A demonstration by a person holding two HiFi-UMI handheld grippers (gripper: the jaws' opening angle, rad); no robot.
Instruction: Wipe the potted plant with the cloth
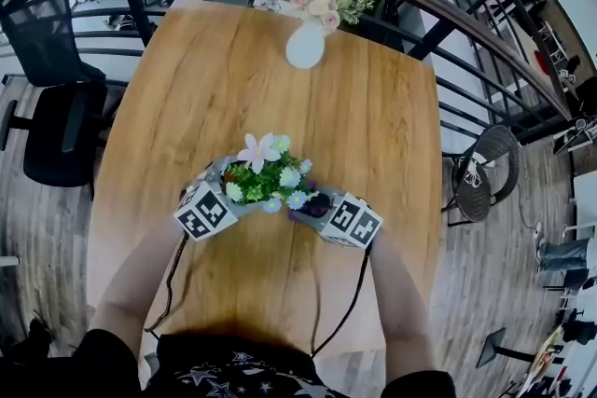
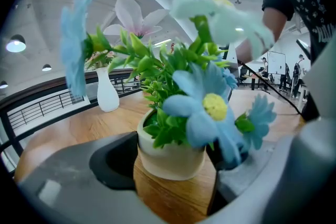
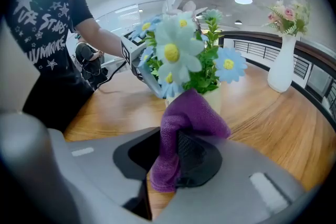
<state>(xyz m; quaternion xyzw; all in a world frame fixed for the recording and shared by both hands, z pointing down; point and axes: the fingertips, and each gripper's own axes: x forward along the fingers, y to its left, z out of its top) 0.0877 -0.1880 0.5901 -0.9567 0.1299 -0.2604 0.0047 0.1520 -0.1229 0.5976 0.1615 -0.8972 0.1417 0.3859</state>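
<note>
Purple cloth (image 3: 189,113), cream pot (image 2: 170,157), blue flowers (image 2: 184,105), green leaves (image 2: 157,73), white vase (image 1: 305,47) of seemingly pink blooms (image 1: 322,0)

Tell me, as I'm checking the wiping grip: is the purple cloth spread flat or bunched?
Bunched up. The purple cloth stands in humped folds, pinched in the jaws of the right gripper, before the potted plant.

One wooden table (image 1: 373,135), one potted plant (image 1: 266,177), one white vase of flowers (image 1: 305,45) and one purple cloth (image 3: 189,118). Two grippers: left gripper (image 2: 170,176), right gripper (image 3: 173,165). Two chairs: a black office chair (image 1: 56,107) and a round-backed chair (image 1: 487,165).
</note>
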